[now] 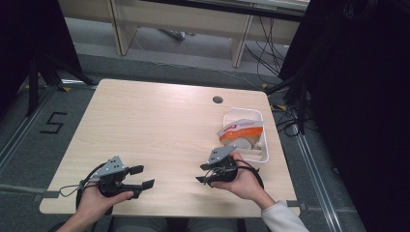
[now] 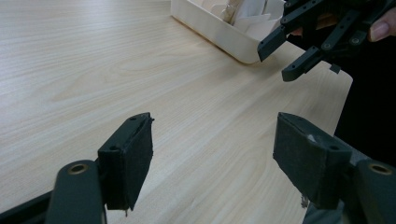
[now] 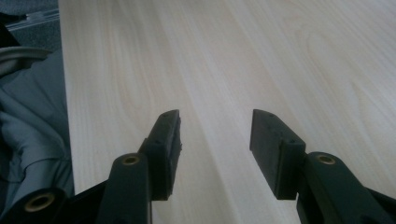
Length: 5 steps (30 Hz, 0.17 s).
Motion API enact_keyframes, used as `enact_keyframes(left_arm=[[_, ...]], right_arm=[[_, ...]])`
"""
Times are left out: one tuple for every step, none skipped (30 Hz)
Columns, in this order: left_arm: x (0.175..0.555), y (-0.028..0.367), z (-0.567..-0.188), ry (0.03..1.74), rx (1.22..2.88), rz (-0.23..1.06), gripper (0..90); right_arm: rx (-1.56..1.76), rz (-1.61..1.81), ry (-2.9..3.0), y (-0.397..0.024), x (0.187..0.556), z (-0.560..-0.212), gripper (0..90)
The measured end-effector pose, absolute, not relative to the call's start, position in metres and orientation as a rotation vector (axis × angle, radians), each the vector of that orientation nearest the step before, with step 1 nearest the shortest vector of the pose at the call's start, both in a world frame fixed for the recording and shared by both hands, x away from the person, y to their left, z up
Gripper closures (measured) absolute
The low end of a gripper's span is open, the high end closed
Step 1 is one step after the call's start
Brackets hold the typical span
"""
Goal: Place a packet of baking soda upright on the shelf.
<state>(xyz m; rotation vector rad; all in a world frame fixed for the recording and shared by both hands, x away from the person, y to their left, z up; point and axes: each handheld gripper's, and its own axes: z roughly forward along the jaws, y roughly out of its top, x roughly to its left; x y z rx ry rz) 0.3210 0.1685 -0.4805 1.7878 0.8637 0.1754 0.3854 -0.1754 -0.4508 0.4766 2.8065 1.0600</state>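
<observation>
Both tongs are black, each topped by a grey three-cornered plate: left tongs (image 1: 142, 177), right tongs (image 1: 201, 173). Brass-coloured rivets mark the jaw pivots. A black cable trails from each; the right sleeve (image 1: 282, 216) is white.

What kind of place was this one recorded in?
Probably a lab or recording room: a bare wooden table on grey carpet, loose cables along the floor, a "5" taped on the floor.
</observation>
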Motion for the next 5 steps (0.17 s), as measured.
enact_keyframes(left_arm=[[0.3216, 0.1683, -0.4814, 0.861, 1.787, 0.171, 27.2], [0.3220, 0.1684, -0.4818, 0.861, 1.791, 0.172, 27.1], [0.3224, 0.1683, -0.4822, 0.866, 1.787, 0.164, 27.0], [0.3222, 0.1682, -0.4819, 0.870, 1.789, 0.170, 27.0], [0.3224, 0.1682, -0.4818, 0.868, 1.788, 0.170, 27.0]], right_arm=[[0.501, 1.052, 2.807, -0.1757, 0.3830, -0.4515, 53.4], [0.463, 1.061, 2.803, -0.1757, 0.3837, -0.4527, 52.8], [0.471, 1.054, 2.813, -0.1758, 0.3831, -0.4526, 52.4], [0.467, 1.053, 2.813, -0.1760, 0.3829, -0.4523, 52.3], [0.466, 1.057, 2.807, -0.1762, 0.3830, -0.4514, 52.1]])
